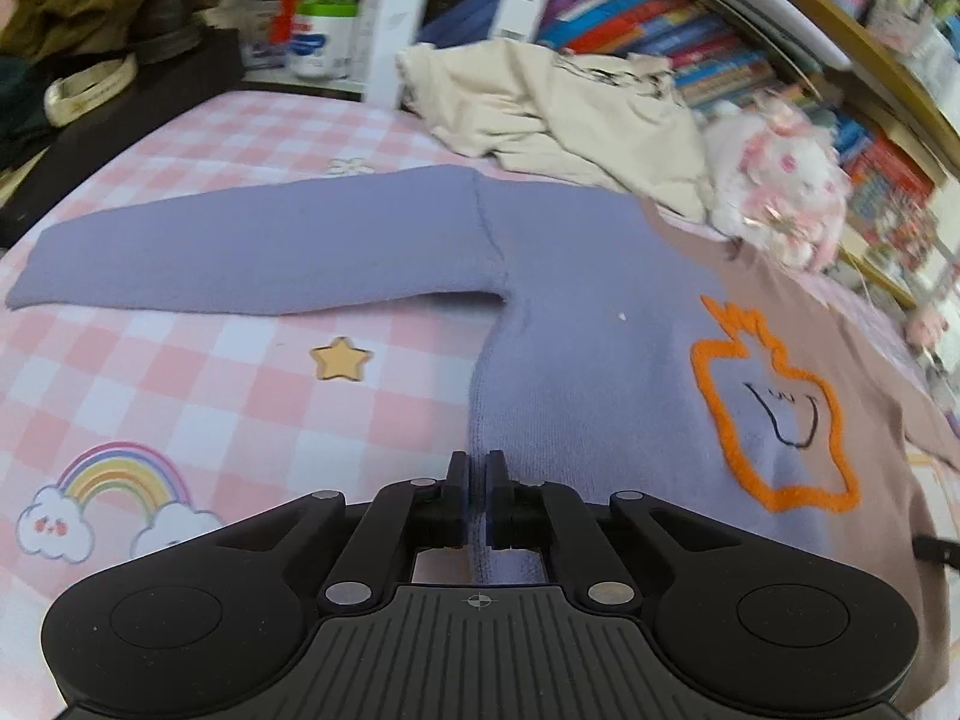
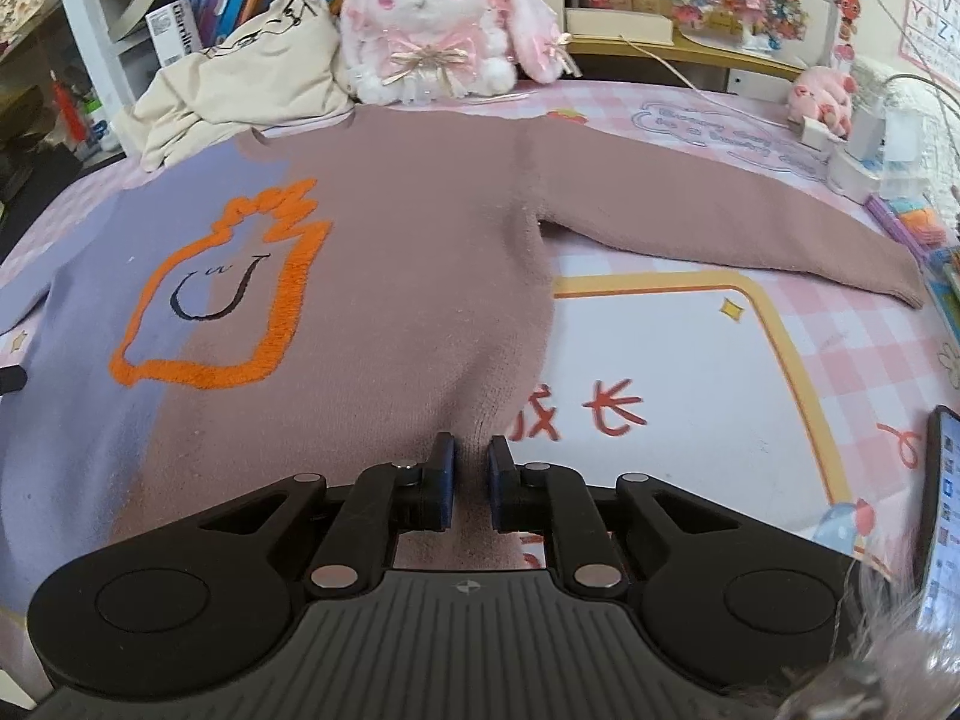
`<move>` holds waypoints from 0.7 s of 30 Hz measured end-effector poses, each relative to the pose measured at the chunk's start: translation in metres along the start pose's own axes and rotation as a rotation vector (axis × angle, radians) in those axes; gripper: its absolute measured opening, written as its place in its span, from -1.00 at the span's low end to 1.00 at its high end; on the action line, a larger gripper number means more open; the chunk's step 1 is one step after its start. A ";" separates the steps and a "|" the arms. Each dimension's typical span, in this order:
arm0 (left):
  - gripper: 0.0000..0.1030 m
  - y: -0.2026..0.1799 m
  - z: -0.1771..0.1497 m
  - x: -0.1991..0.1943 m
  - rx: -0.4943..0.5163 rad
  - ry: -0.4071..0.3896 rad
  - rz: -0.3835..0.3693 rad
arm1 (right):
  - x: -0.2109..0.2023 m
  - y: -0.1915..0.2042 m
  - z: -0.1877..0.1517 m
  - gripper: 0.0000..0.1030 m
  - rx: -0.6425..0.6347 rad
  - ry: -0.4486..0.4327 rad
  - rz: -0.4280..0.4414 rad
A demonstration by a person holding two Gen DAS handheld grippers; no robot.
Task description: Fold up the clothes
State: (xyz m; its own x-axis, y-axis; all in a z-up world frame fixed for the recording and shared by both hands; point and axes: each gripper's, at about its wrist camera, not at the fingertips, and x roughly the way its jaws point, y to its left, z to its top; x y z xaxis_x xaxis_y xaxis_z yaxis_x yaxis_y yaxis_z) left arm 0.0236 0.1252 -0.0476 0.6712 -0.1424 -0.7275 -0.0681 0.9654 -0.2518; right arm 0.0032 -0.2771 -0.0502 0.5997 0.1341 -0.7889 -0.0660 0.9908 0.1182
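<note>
You have the sweater [image 2: 372,276] spread flat on the checked bedcover [image 1: 198,384], sleeves out, with the left gripper [image 1: 477,495] and right gripper [image 2: 469,483] each pinched tight on a hem corner. The likely next move is lifting the hem toward the collar. Keep clear of the plush rabbit [image 2: 432,24] and the cream garment [image 1: 564,108] just beyond it.

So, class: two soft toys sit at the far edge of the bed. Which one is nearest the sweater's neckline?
The big white rabbit plush with pink eyes, just behind the sweater collar. The small pink plush sits far off, beyond the brown sleeve.
</note>
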 end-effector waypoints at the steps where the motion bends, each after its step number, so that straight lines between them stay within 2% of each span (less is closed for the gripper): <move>1: -0.93 0.002 0.000 -0.001 0.001 -0.001 0.005 | 0.001 0.002 0.000 -0.78 -0.005 -0.001 0.006; 5: -0.93 0.004 0.002 0.000 0.015 0.006 0.007 | 0.001 0.008 -0.003 -0.78 -0.039 -0.012 -0.006; 10: -0.92 0.004 0.000 -0.001 0.016 0.002 0.003 | 0.000 0.000 -0.004 -0.77 0.010 -0.009 0.000; 13: -0.82 0.002 -0.001 -0.004 0.036 0.024 -0.003 | -0.002 -0.003 -0.004 -0.71 0.062 0.007 0.002; 17: -0.65 -0.008 -0.008 -0.016 0.125 0.032 -0.003 | -0.009 -0.006 -0.009 -0.61 0.122 0.027 0.016; 21: -0.65 -0.006 -0.018 -0.025 0.081 0.062 -0.006 | -0.018 -0.004 -0.019 -0.56 0.121 0.036 0.006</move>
State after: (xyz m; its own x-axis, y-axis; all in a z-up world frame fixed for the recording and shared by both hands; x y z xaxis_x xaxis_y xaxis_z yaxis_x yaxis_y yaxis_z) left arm -0.0060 0.1191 -0.0396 0.6239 -0.1589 -0.7652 -0.0024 0.9787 -0.2052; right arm -0.0224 -0.2830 -0.0479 0.5702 0.1425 -0.8090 0.0288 0.9808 0.1931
